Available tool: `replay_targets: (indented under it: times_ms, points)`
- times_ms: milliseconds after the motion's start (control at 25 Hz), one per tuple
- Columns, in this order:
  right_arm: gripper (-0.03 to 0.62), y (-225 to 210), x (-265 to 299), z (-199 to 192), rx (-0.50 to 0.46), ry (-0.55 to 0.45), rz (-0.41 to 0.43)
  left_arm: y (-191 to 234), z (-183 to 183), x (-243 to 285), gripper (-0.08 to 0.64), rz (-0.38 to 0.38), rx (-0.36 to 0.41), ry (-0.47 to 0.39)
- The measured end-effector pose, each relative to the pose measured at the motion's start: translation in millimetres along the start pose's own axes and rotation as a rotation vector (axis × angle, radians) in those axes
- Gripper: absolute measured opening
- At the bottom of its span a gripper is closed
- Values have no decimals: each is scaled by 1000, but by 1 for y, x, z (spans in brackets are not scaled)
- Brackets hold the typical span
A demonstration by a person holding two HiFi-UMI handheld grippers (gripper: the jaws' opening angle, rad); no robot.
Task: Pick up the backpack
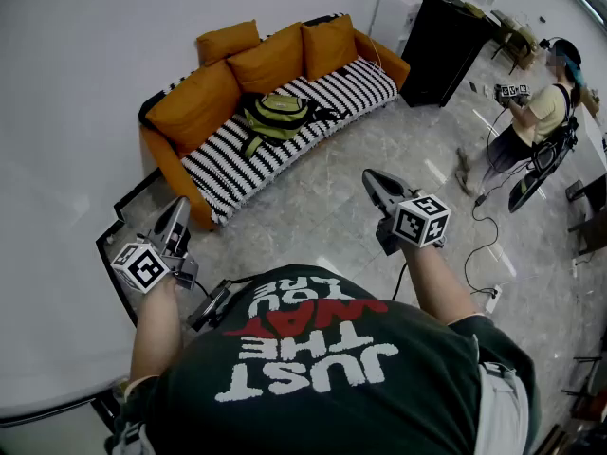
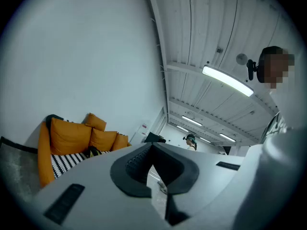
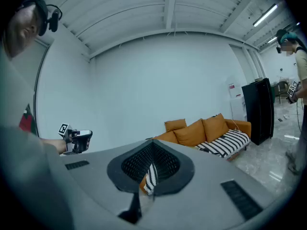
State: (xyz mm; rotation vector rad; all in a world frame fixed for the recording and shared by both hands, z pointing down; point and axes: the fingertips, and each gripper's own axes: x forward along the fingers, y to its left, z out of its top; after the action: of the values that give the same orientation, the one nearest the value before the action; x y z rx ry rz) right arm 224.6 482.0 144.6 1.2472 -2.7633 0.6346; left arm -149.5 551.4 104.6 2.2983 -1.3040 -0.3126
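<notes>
Grey stone floor (image 1: 322, 207) runs from the person's feet to an orange sofa (image 1: 365, 79) against a white wall, and the backpack (image 1: 275, 114), green and black, lies on the sofa's striped seat in front of the cushions (image 1: 270, 60), well apart from both claws. Only the head view shows the pack whole; the left gripper view catches just a dark bit of it beside the cushions, while most of that picture is wall and ceiling with strip lights (image 2: 228, 80). Whether the pack is zipped, or what it holds, cannot be told. The left claw (image 1: 178, 207) is clenched on nothing, held level and pointing toward the sofa's near end. The right claw (image 1: 372, 180) is likewise clenched and empty, tipped a little downward, with only a sliver of sofa stripe showing through the slit between its jaws. The right gripper view alone shows the left claw from the side, out in front of the wall, and a black cabinet (image 1: 441, 50) standing just past the sofa's far arm. A second person (image 1: 536, 112) stands beyond the cabinet, with cables (image 1: 479, 245) trailing over the floor nearby. The wearer's dark shirt (image 1: 322, 368) reads "JUST THE WAY YOU ARE", upside down in the head view, with WAY in red
</notes>
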Motion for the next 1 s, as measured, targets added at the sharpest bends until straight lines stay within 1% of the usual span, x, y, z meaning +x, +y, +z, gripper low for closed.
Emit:
replay_targets:
  times_ms: [440, 680, 1000]
  points:
    - [29, -6, -6, 1, 4, -1, 0, -8, -1, 6, 6, -5, 4, 7]
    - [29, -18, -12, 6, 28, -26, -19, -15, -4, 12, 6, -6, 9, 8]
    - [29, -34, -27, 10, 48, -26, 35, -38, -5, 30, 6, -1, 31, 5]
